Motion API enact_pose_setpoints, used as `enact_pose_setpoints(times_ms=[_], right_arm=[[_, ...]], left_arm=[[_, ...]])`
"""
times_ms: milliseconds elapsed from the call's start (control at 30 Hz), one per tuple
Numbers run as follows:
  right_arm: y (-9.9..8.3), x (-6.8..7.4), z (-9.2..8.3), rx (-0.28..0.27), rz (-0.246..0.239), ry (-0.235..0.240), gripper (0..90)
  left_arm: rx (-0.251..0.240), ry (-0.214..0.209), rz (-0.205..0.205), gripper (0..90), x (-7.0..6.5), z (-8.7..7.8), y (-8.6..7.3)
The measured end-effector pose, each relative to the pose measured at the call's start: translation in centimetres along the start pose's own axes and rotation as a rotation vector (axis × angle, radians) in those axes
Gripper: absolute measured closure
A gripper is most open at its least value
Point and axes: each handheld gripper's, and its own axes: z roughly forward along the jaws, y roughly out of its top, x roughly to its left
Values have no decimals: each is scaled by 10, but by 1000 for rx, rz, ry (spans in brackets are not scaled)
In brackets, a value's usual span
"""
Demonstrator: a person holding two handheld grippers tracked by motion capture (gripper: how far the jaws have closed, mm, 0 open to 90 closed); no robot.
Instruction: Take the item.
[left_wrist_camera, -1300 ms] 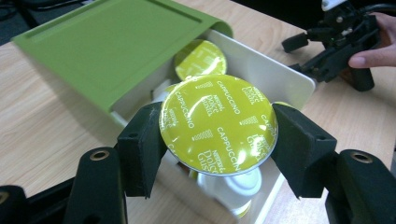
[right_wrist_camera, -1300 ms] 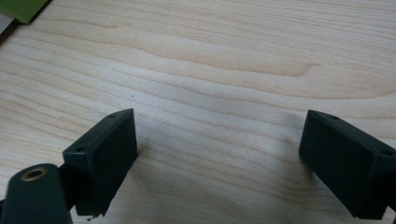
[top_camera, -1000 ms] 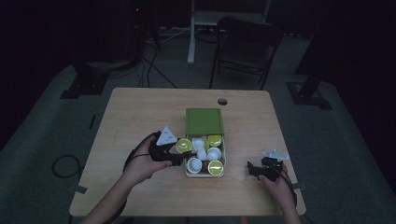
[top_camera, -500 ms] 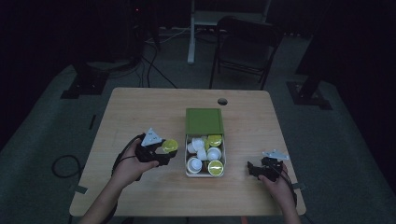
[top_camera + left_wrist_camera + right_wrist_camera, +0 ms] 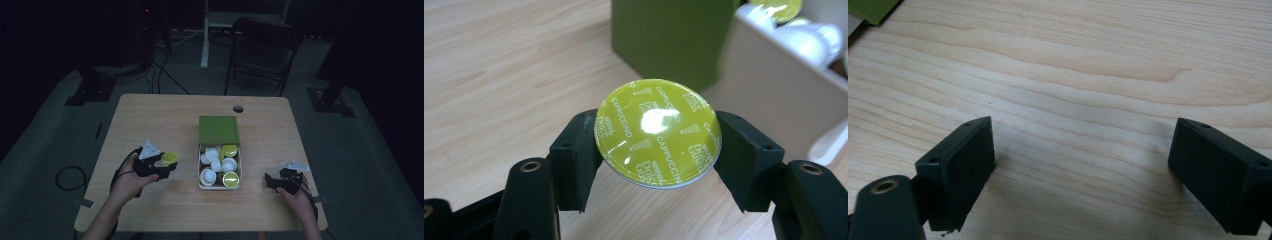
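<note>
Yellow-green foil, printed over and over with the word cappuccino, capped the coffee capsule (image 5: 658,132) clamped in the left hand-held gripper (image 5: 658,145). Its two black jaws pressed on opposite edges of the rim, foil side up toward the camera, most likely because the stiff rim gave a firmer hold than the tapered cup beneath. In the high view the capsule (image 5: 169,158) hung over bare wood to the left of the box (image 5: 220,186), well clear of its wall and not resting on anything I could make out.

That placement suggested the job in hand was emptying the box one capsule at a time and carrying each out to open space on the surface (image 5: 150,120). The cream-coloured box stood near the middle with its green lid (image 5: 218,130) folded back flat behind it, so nothing blocked a reach from above. Several capsules lay inside, some showing green foil, such as one at the near corner (image 5: 231,180), others turned white side up (image 5: 208,176).

Farther out, the right hand-held gripper (image 5: 1083,165) rested low over the wood near the right edge, jaws apart with nothing between them, apparently parked there to leave the box free for the working hand. In the high view it (image 5: 278,181) sat well apart from the box.
</note>
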Motion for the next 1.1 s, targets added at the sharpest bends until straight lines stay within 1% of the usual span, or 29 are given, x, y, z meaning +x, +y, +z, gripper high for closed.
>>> enact_pose_setpoints(times_ms=[133,167,200,300,367,400,433,500,633,700,733,833,867,1100], right_arm=[[0,0,0,0,0,0,110],[0,0,0,0,0,0,110],[0,0,0,0,0,0,110],[0,0,0,0,0,0,110],[0,0,0,0,0,0,110],[0,0,0,0,0,0,110],[0,0,0,0,0,0,110],[0,0,0,0,0,0,110],[0,0,0,0,0,0,110],[0,0,0,0,0,0,110],[0,0,0,0,0,0,110],[0,0,0,0,0,0,110],[0,0,0,0,1,0,110],[0,0,0,0,0,0,110]], left_arm=[[4,14,-27,383,6,-2,-10],[4,14,-27,383,6,-2,-10],[-2,23,-43,383,9,-2,-15],[-6,41,-54,383,13,-3,-21],[-1,40,-57,383,13,-2,-23],[1,46,-69,383,15,-3,-28],[1,46,-69,383,15,-3,-28],[-2,57,-82,383,18,-4,-34],[-4,63,-94,383,22,-6,-40],[-2,74,-100,383,24,-7,-43],[-10,82,-108,383,25,-8,-44],[-6,91,-111,383,28,-10,-47],[-8,100,-121,383,30,-12,-50],[-12,119,-146,383,39,-19,-57]])
